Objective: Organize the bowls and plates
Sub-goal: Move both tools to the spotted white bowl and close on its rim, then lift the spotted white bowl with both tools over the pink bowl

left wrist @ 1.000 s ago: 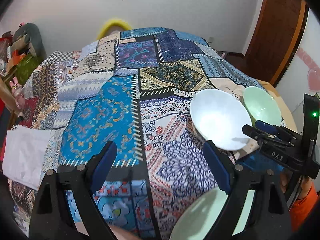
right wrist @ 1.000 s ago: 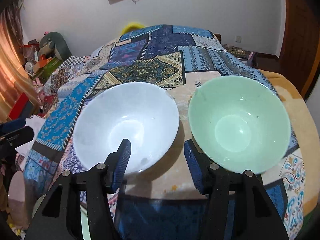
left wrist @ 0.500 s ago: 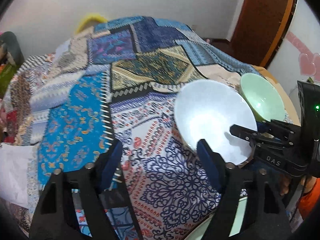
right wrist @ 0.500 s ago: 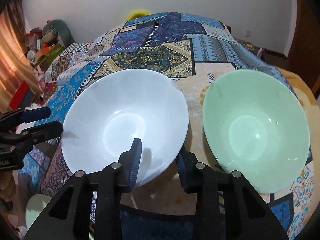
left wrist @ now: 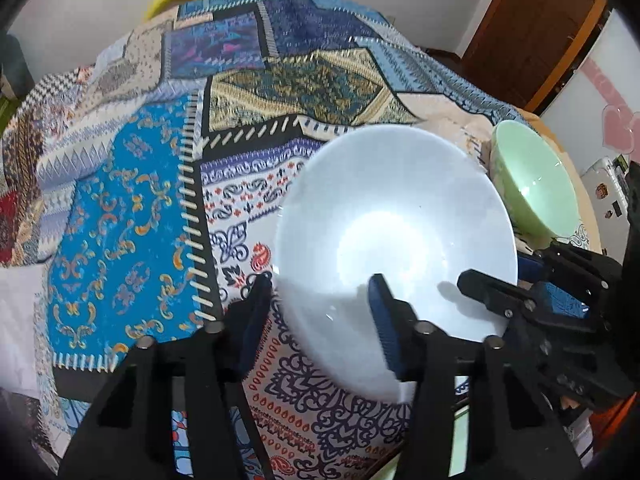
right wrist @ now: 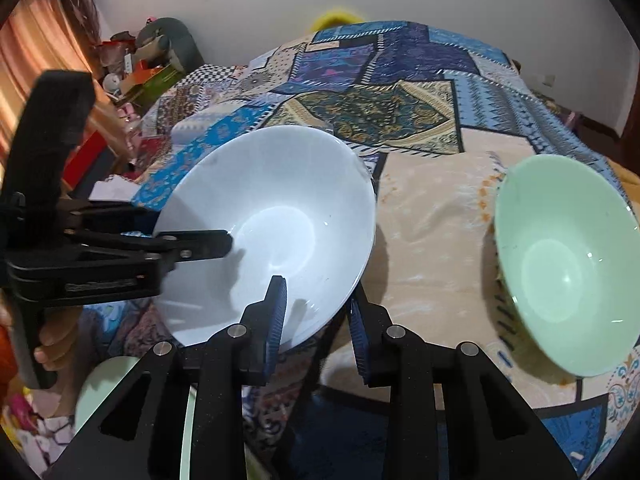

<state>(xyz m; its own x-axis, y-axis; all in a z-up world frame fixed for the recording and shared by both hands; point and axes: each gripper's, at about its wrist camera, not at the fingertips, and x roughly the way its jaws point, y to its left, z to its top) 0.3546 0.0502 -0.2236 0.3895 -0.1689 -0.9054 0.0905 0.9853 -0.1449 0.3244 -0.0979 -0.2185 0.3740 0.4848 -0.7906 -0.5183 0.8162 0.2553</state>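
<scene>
A white bowl (left wrist: 396, 216) is tipped up above the patchwork bedspread (left wrist: 132, 216). My right gripper (right wrist: 316, 320) is shut on its near rim, one finger inside and one outside, with the jaws still tightening. My left gripper (left wrist: 320, 304) straddles the opposite rim, with its right finger (left wrist: 384, 320) inside the bowl and its left finger outside. Its jaws are closing and the pads are not pressing on the bowl. A pale green bowl (right wrist: 568, 264) sits upright on the bed to the right of the white bowl, apart from it.
A pale green dish (right wrist: 100, 384) lies low at the bed's near edge, under the grippers. Clutter and a toy (right wrist: 160, 44) fill the far left by an orange curtain. A brown door (left wrist: 532, 28) stands at the right. A hand (right wrist: 52, 344) holds the left gripper.
My left gripper came down over the white bowl's rim and its jaws narrowed. My right gripper closed on the rim, and the bowl tipped up and drew away from the green bowl.
</scene>
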